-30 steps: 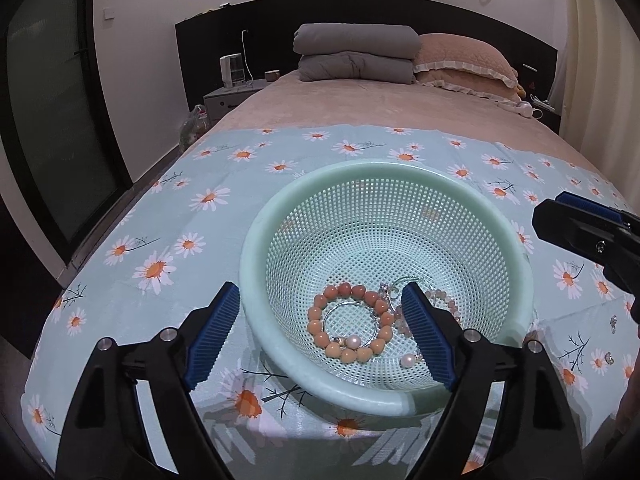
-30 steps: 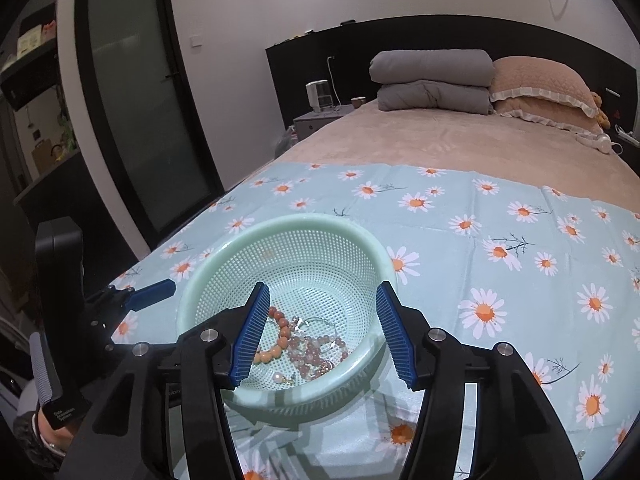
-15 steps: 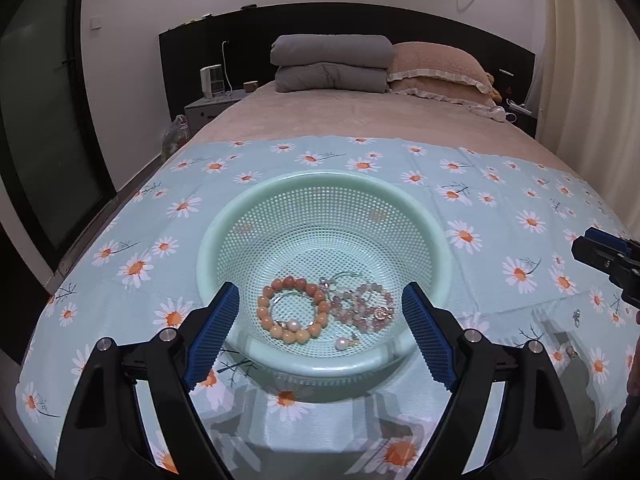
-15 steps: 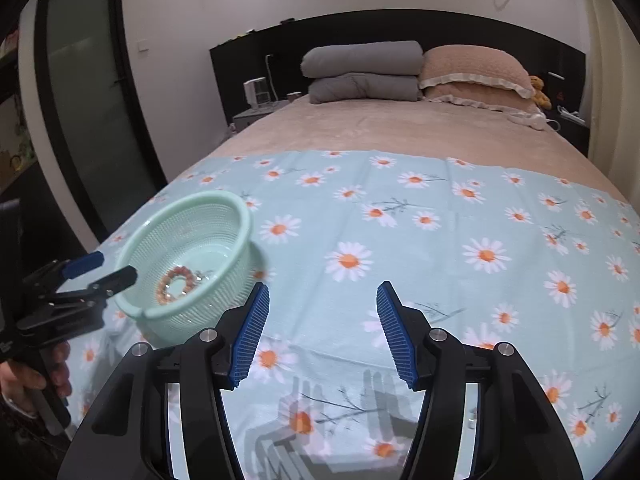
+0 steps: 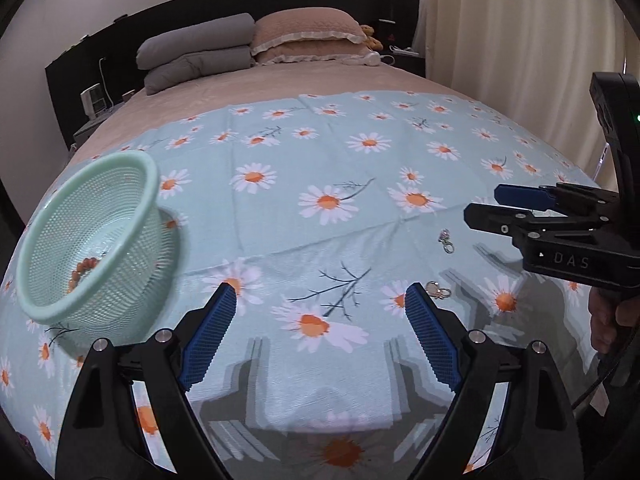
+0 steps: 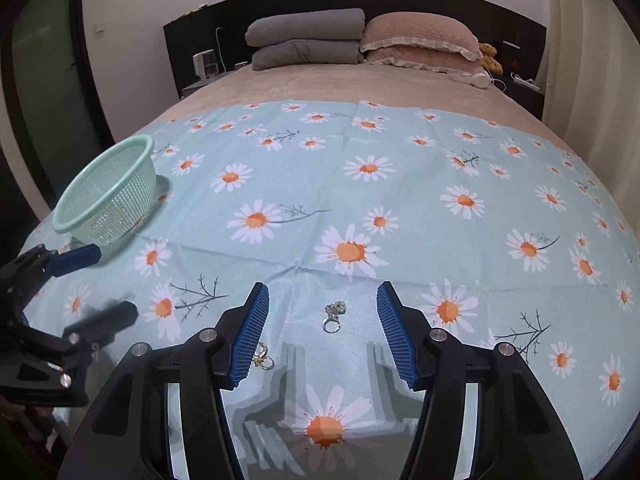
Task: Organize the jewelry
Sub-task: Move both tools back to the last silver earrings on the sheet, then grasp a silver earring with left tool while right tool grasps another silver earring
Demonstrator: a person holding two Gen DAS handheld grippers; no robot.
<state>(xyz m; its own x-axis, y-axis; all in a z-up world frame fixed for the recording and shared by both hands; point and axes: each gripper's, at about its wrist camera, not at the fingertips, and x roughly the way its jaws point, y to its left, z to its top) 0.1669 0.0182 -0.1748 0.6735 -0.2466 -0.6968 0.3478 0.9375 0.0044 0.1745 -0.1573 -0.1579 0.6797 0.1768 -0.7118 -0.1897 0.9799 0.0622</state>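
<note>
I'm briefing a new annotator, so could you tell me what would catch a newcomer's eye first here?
The daisy-print cloth covering the near end of the bed dominates. A mint mesh basket sits at its left edge, and two small silver trinkets lie ahead of the open right gripper: one between its fingers, another by its left finger.

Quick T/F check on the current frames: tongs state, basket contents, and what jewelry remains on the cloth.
1. Both tongs, left and right, are open. True.
2. The green basket is empty. False: an orange bead bracelet lies inside.
3. A silver ring lies on the daisy cloth between the right tongs' fingers. True.
4. The right tongs grip the ring. False: the fingers stand apart, clear of it.
5. A second small piece lies beside the right tongs' left finger. True.
</note>
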